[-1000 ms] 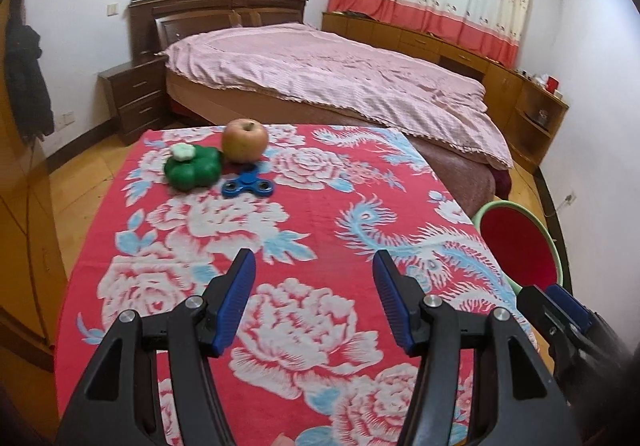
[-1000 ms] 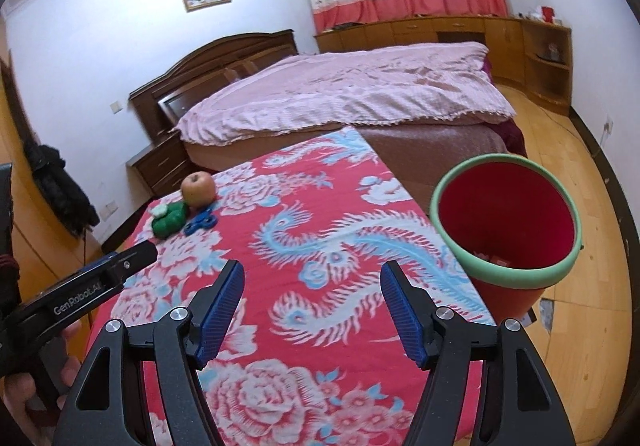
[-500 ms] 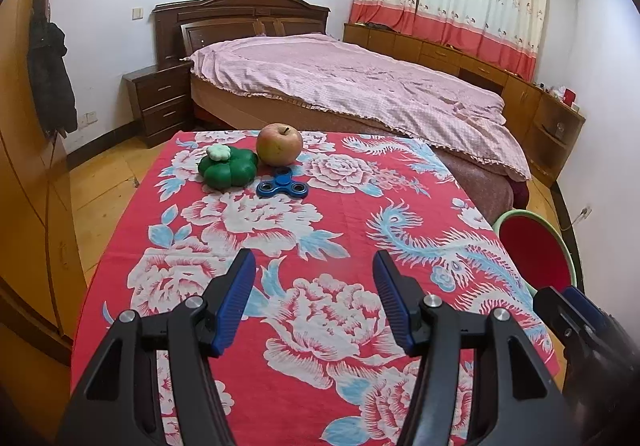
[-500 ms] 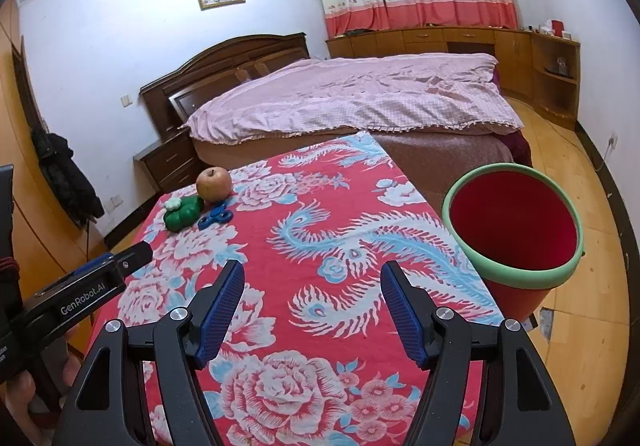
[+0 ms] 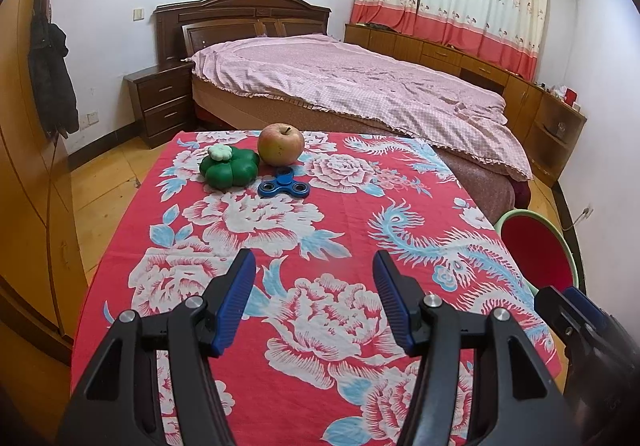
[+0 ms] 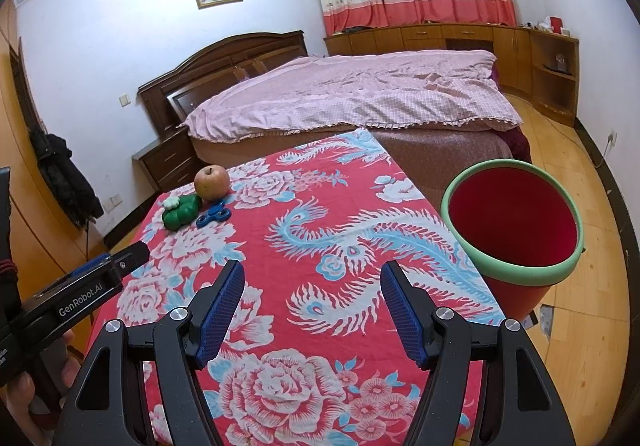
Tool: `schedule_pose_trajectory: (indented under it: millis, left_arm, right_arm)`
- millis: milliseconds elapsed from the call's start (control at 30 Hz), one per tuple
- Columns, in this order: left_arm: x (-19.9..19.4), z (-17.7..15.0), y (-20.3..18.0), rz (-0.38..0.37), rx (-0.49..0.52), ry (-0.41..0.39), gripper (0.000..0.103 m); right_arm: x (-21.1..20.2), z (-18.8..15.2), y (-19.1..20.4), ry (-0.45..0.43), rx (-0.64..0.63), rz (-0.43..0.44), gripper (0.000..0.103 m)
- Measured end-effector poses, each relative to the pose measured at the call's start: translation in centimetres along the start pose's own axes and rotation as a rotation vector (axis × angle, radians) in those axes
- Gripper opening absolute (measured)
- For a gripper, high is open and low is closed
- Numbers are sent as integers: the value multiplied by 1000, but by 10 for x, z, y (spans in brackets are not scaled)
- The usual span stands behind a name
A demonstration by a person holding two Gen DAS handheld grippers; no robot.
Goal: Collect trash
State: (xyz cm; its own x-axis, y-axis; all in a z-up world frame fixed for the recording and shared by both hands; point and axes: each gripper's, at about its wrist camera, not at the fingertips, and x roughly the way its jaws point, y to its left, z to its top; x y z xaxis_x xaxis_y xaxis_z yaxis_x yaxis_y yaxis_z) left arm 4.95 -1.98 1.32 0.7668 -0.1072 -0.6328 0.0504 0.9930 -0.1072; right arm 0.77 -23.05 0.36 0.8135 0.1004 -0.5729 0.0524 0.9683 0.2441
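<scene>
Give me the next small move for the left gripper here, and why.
Probably ease the left gripper forward toward the far end of the table. Its jaws are open with nothing between them, and the apple, green toy and blue spinner all sit there, on the left gripper's side of the table. The red bin waits empty-looking on the right.

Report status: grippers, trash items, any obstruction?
Left gripper and right gripper open, empty. Apple, green pumpkin-shaped toy, blue fidget spinner untouched at far end. Red green-rimmed bin beside table; nothing blocking.
</scene>
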Motion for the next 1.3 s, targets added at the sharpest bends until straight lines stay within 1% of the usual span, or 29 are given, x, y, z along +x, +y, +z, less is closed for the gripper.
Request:
schedule_pose_trajectory:
  millis: [1300]
  left_arm:
    - [1,-2,3,12,-5,11,61]
  right_arm:
    - [2,-2,0,6,3,3,72]
